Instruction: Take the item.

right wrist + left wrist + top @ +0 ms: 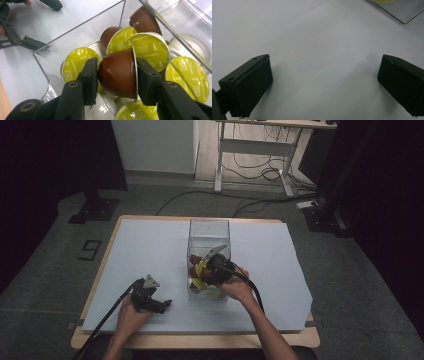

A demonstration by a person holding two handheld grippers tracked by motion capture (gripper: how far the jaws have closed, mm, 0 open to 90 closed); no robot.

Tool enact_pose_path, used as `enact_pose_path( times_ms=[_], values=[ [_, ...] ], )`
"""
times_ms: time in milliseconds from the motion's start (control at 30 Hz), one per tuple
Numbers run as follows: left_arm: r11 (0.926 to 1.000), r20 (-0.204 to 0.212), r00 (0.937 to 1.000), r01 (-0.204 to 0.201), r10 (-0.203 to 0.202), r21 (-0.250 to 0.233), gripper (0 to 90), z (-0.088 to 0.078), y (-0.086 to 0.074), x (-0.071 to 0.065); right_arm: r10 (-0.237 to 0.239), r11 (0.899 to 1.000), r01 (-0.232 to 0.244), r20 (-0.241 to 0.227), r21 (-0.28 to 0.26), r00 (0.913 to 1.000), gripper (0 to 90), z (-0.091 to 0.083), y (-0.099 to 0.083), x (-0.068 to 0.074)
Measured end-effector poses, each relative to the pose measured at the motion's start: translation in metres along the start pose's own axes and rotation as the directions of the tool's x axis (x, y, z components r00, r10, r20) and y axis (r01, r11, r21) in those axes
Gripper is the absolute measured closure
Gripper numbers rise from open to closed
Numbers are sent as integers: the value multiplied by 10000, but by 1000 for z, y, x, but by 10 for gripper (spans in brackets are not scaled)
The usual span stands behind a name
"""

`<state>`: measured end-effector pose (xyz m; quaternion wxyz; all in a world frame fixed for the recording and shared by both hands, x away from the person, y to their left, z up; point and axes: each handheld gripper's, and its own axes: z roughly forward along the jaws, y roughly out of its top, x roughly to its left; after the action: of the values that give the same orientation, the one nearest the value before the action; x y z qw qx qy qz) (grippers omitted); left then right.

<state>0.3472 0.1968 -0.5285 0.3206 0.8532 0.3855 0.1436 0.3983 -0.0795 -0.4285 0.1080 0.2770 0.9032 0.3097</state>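
Note:
A clear plastic box (208, 227) stands mid-table and holds several coffee capsules: brown cups with yellow-green "Cappuccino" lids (150, 48) and white ones (192, 47). My right gripper (117, 66) reaches into the box from above (212, 270). It is shut on a brown capsule (117, 75) lying sideways, one pad on its base and the other on its lid. My left gripper (159, 301) rests on the white sheet left of the box, open with nothing between its jaws (324, 75).
A white sheet (150, 250) covers the wooden table (100, 340). A corner of the box (404, 12) lies at the top right of the left gripper view. A desk frame and floor cables (260, 170) are beyond the table.

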Motion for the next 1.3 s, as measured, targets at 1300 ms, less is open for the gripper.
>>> enact_pose_path(
  times_ms=[1300],
  values=[
    [10000,6,10000,1,-1,1,0,0,0,0,727,9934,-667,634,-932,9953,564,-63,-10,-24]
  ],
)
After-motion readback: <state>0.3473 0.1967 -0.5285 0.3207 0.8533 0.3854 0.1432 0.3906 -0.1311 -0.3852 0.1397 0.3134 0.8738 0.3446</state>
